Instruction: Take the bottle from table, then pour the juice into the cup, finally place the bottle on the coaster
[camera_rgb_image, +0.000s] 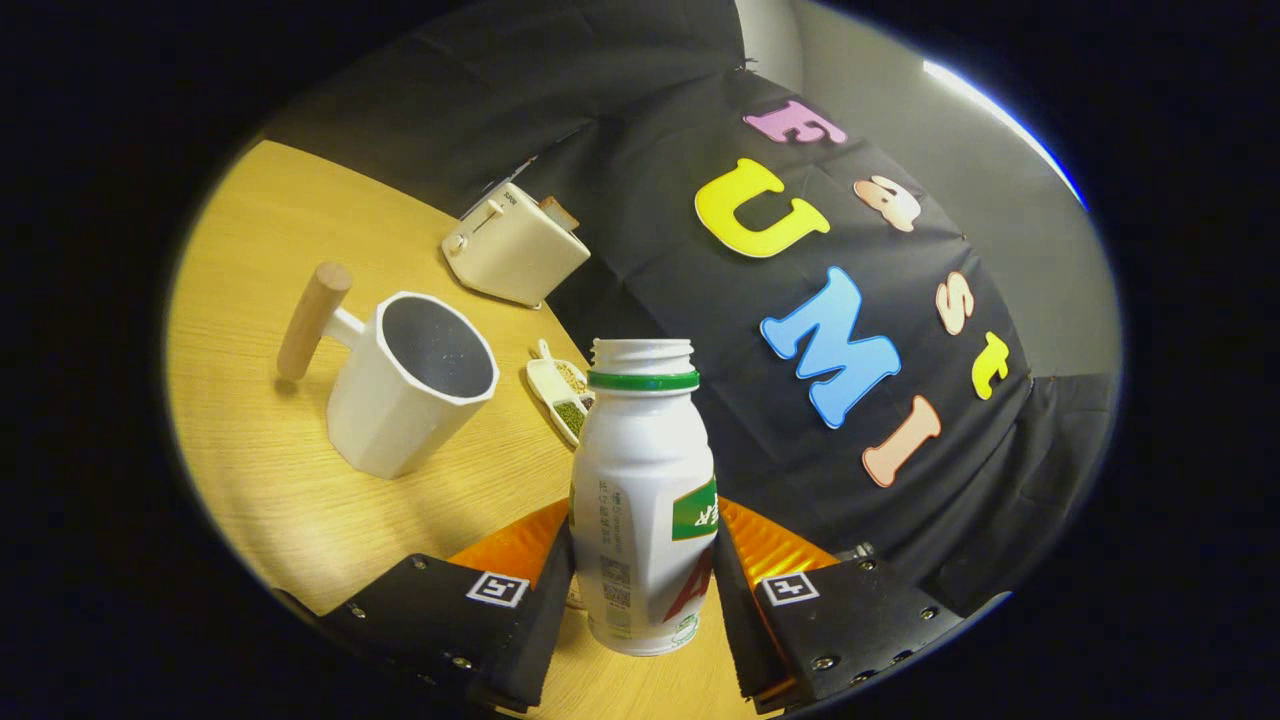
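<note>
Both fingers of the tongs (640, 590) pressed against the sides of the uncapped white bottle (642, 500), clamping it upright between them over the bench (290, 480). Beyond the fingers to the left stood the white cup (410, 395), open mouth showing, with a toaster (515, 245) farther back.

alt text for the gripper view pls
The gripper is shut on an uncapped white bottle above a wooden table. Beyond it stand a white cup with a wooden handle, a small dish and a toaster.
</note>
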